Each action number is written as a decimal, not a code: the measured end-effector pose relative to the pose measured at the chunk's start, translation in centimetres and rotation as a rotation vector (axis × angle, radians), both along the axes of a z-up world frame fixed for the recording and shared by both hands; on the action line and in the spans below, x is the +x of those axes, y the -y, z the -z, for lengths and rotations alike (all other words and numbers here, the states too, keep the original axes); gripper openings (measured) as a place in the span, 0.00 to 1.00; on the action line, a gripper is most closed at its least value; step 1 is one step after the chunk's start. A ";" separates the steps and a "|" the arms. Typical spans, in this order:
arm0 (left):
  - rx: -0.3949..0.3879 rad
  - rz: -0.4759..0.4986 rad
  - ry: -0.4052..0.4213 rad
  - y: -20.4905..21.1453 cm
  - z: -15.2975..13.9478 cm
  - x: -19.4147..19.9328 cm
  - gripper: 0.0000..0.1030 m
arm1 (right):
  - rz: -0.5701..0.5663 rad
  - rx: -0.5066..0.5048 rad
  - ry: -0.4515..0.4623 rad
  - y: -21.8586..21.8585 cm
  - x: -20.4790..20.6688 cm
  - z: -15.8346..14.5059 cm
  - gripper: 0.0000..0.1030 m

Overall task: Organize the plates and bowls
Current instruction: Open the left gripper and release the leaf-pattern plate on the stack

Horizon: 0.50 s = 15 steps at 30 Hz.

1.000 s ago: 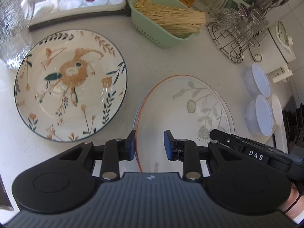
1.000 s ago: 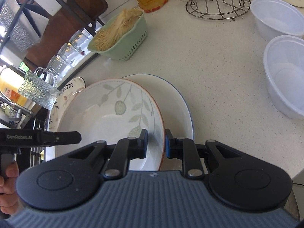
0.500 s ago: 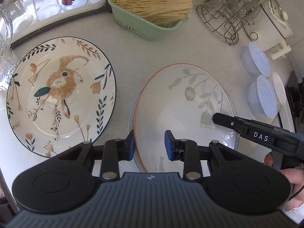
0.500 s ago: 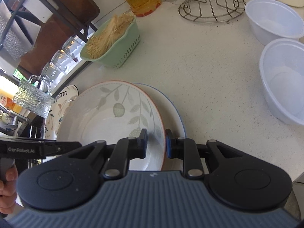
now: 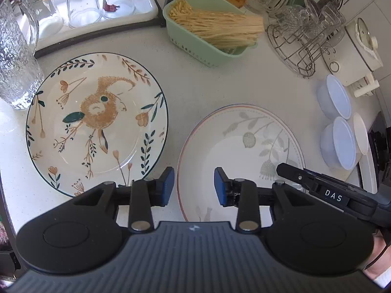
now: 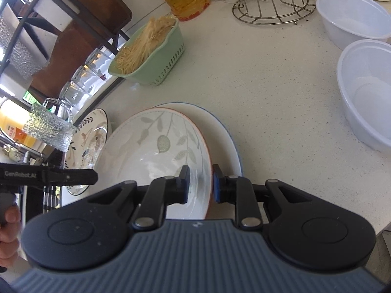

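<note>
Leaf plate (image 6: 156, 151) hides most of blue-rimmed plate (image 6: 227, 146) beneath.

Open bench (image 6: 268, 92) lies between the leaf-pattern plate (image 5: 244, 146) and the green basket (image 5: 202, 46). Passage to the right is blocked by two plastic bowls (image 6: 366, 90); the wire rack (image 5: 295, 51) obstructs the far side; the bird plate (image 5: 97, 124) and glass jug (image 5: 14, 73) fill the left.

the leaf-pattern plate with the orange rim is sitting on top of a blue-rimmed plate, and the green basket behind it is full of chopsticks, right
Not quite. The green basket holds dry noodles, not chopsticks; the left wrist view shows the thin pale strands clearly. The rest stands: in the right wrist view the leaf-pattern plate lies on the blue-rimmed plate.
</note>
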<state>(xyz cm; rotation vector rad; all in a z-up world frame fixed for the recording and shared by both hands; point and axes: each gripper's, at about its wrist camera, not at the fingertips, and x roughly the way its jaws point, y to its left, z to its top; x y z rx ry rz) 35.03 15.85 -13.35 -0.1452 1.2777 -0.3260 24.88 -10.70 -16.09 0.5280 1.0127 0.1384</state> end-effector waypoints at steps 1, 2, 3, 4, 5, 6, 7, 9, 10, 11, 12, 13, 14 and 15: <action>-0.002 -0.004 0.003 0.0 -0.2 0.0 0.39 | -0.002 -0.006 0.001 -0.1 -0.1 -0.1 0.23; -0.005 -0.007 0.008 0.1 -0.4 -0.1 0.39 | -0.005 -0.017 0.005 -0.2 -0.2 -0.2 0.23; -0.009 -0.008 0.015 0.2 -0.6 -0.2 0.39 | -0.007 -0.035 0.013 -0.3 -0.2 -0.4 0.23; -0.011 -0.009 0.023 0.3 -0.8 -0.3 0.39 | -0.007 -0.052 0.026 -0.3 -0.4 -0.8 0.23; -0.013 -0.011 0.030 0.4 -1.1 -0.5 0.39 | -0.005 -0.067 0.040 -0.4 -0.5 -1.1 0.23; -0.017 -0.014 0.038 0.5 -1.4 -0.7 0.39 | -0.005 -0.083 0.052 -0.4 -0.6 -1.5 0.23; -0.023 -0.016 0.046 0.5 -1.7 -0.8 0.39 | -0.007 -0.103 0.064 -0.6 -0.7 -1.8 0.23; -0.030 -0.022 0.063 0.6 -2.3 -1.1 0.39 | -0.020 -0.135 0.080 -0.8 -0.9 -2.0 0.23; -0.033 -0.025 0.072 0.6 -2.6 -1.3 0.39 | -0.027 -0.145 0.083 -0.9 -0.9 -2.1 0.23; -0.036 -0.028 0.080 0.7 -2.9 -1.4 0.39 | -0.029 -0.152 0.088 -0.9 -1.0 -2.2 0.23; -0.040 -0.030 0.089 0.8 -3.3 -1.5 0.39 | -0.028 -0.157 0.097 -0.9 -1.1 -2.4 0.23; -0.042 -0.033 0.099 0.8 -3.6 -1.7 0.39 | -0.027 -0.163 0.107 -0.8 -1.2 -2.7 0.22; -0.044 -0.036 0.110 0.9 -4.0 -1.8 0.39 | -0.027 -0.170 0.118 -0.8 -1.3 -3.0 0.22; -0.047 -0.038 0.120 0.9 -4.4 -2.0 0.39 | -0.026 -0.177 0.128 -0.8 -1.5 -3.4 0.22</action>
